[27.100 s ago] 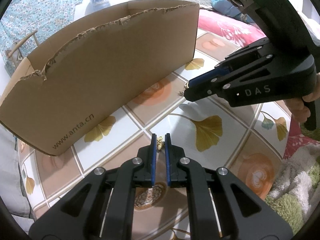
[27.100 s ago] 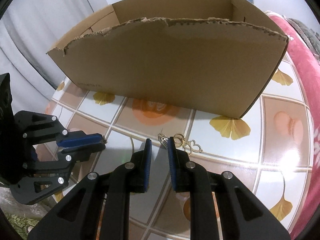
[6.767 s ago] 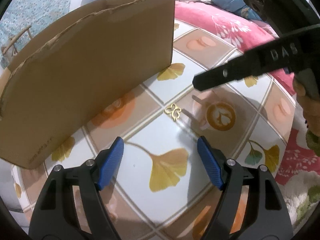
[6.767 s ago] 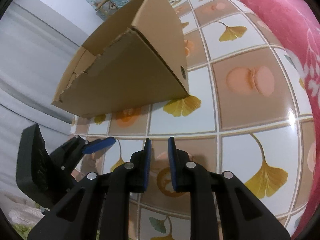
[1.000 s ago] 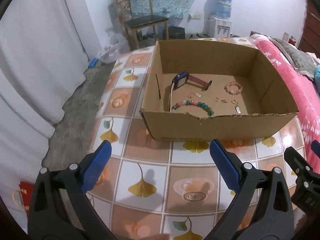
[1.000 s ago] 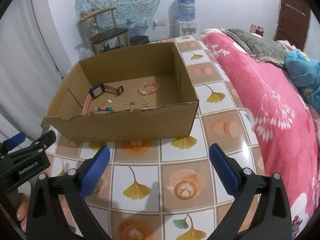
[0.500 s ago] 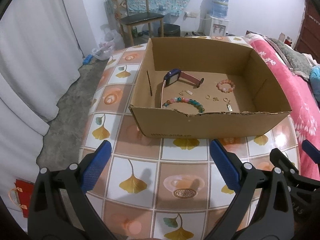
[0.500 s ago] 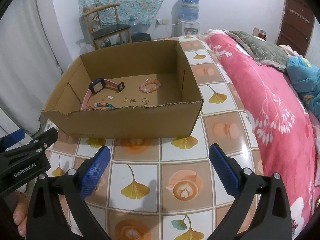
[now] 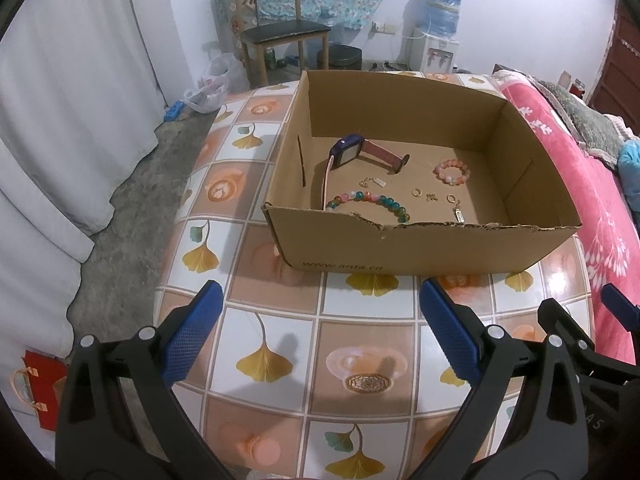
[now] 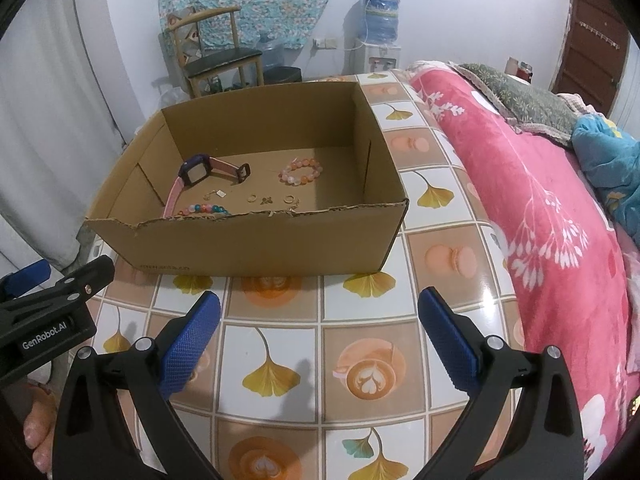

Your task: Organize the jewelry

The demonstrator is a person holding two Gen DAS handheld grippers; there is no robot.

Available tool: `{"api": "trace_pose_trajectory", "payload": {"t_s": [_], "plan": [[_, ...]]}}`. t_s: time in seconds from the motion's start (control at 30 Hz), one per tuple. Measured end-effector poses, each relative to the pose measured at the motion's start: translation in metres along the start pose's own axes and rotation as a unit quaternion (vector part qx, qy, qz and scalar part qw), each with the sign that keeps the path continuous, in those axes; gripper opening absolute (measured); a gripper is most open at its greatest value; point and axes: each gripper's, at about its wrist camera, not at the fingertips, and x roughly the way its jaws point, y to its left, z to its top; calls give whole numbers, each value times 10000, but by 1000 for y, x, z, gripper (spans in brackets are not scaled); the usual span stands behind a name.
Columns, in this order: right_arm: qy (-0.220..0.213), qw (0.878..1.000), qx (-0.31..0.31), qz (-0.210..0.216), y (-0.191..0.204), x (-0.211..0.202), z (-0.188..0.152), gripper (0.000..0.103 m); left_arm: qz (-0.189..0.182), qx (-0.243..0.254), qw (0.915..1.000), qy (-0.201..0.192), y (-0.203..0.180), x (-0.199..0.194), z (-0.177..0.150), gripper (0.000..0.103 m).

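Note:
An open cardboard box point(image 9: 420, 252) point(image 10: 260, 240) stands on the tiled table. Inside it lie a pink-strapped watch point(image 9: 352, 154) point(image 10: 200, 174), a multicoloured bead bracelet point(image 9: 370, 200) point(image 10: 204, 209), a pink bead bracelet point(image 9: 451, 171) point(image 10: 301, 172) and several small gold earrings and charms point(image 9: 432, 197) point(image 10: 266, 199). My left gripper point(image 9: 320, 332) hangs open above the table in front of the box, nothing between its blue pads. My right gripper point(image 10: 320, 332) is likewise open and empty, also short of the box's near wall.
The patterned table top point(image 9: 280, 320) point(image 10: 360, 320) drops off on the left to a concrete floor. A pink bedspread point(image 10: 540, 208) point(image 9: 596, 184) borders the right side. A chair point(image 9: 280, 36) and a water dispenser point(image 10: 378, 32) stand at the far wall. A hand and foot show low left in the right wrist view.
Both grippers have pulled back and risen slightly over the last second, staying open; the box contents have not moved. Earlier, both were low at the table, shut on small gold pieces.

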Motion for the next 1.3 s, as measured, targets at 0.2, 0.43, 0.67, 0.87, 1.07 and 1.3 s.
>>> {"api": "trace_pose_trajectory", "payload": {"t_s": [0.2, 0.43, 0.67, 0.87, 1.07, 1.3], "plan": [[0, 10000, 4, -5, 0, 0, 0, 96, 1, -3, 10000, 5, 0, 1, 0, 95], [9, 10000, 2, -1, 0, -1, 1, 96, -19, -15, 10000, 31, 0, 2, -1, 95], [9, 10000, 1, 5, 0, 0, 1, 96, -31, -22, 10000, 48, -1, 3, -1, 95], [12, 10000, -3, 3, 0, 0, 1, 96, -37, -36, 10000, 55, -2, 4, -2, 95], [19, 10000, 10, 5, 0, 0, 1, 96, -42, -27, 10000, 58, -1, 4, -1, 95], [12, 10000, 18, -1, 2, -1, 1, 96, -48, -39, 10000, 63, -2, 4, -2, 95]]}}
